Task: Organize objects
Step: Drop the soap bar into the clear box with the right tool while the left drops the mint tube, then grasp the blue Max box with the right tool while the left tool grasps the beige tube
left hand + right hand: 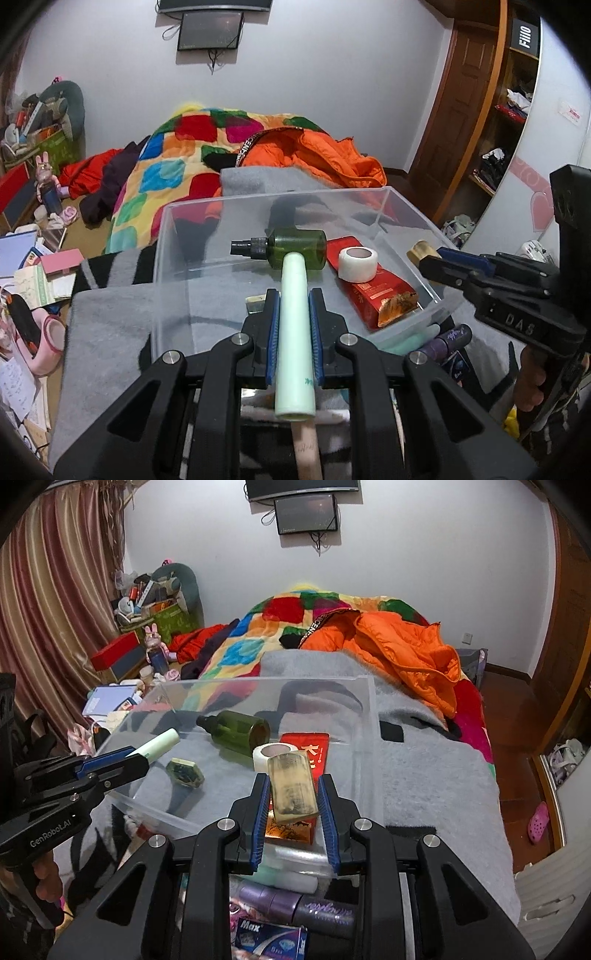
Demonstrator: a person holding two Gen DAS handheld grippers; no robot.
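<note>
Left gripper (pixel 294 314) clamped pale tube (pixel 293 295), long axis pointing ahead over bin (pixel 421 225) | right gripper (pixel 291 797) clamped amber block (pixel 291 786) above near rim | bottle (pixel 295 248) lay crosswise beyond; drop-in likely next.

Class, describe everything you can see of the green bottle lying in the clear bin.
The green bottle is dark, translucent green, plastic by its look, with a black ribbed collar and black spray nozzle. It lies on its side on the floor of the clear bin, nozzle pointing left, flat base toward the white tape roll, which it may just touch. It looks empty. Neither gripper holds it.
</note>
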